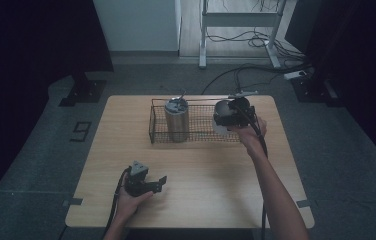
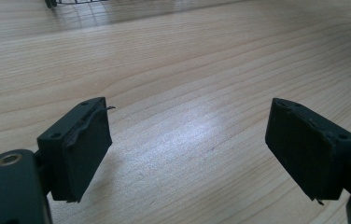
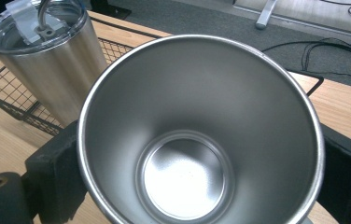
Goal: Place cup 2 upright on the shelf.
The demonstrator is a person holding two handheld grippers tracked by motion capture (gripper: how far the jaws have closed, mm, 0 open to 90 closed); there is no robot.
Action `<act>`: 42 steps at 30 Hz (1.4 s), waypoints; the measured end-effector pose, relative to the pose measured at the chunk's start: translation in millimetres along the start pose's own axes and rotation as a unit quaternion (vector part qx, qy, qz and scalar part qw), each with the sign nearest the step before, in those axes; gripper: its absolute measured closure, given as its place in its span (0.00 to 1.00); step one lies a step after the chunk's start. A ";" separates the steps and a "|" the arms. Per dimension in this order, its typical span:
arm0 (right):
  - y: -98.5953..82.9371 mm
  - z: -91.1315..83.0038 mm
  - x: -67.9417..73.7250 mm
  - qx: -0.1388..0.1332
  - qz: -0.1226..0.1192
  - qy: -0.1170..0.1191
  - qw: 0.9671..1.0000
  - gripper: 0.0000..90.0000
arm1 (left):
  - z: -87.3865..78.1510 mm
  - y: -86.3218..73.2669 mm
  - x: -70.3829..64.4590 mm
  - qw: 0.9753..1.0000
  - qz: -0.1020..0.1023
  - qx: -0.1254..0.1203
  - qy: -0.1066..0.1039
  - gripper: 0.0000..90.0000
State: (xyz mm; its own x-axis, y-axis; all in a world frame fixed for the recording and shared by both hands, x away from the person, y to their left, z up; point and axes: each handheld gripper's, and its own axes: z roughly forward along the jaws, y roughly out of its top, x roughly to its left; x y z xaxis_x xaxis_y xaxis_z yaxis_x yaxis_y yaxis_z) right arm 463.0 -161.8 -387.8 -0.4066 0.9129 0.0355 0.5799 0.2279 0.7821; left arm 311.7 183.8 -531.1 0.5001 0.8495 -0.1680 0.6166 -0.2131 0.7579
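Right gripper, its jaws clamped on either side of an open steel cup, holds it over the wire basket's right end near the desk's far-right corner, beside a lidded tumbler, while the left gripper, jaws spread, rests on bare wood near the front edge.

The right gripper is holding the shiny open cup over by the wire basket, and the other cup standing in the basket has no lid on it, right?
Not quite. The right gripper does hold the open steel cup by the wire basket, but the lidded tumbler standing in the basket has a clear lid on, as the right gripper view shows.
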 end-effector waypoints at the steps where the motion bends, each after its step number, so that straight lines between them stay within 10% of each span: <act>1: 0.6 0.7 -0.5 0.000 0.000 0.000 1.000 0.07 | -0.1 -0.1 -0.3 1.000 0.000 -0.001 0.000 0.16; 42: 19.6 58.9 -11.3 0.031 0.004 -0.013 0.999 0.07 | 2.9 2.4 -1.4 1.000 0.003 0.020 -0.011 0.16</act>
State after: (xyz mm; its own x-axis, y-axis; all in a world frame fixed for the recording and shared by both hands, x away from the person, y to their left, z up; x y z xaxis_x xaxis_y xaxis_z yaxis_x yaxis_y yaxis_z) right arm 520.6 -147.7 -409.5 -0.3832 0.9233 0.0252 0.6266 0.2398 0.7415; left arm 314.3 180.7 -530.9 0.5166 0.8376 -0.1774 0.6372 -0.2377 0.7331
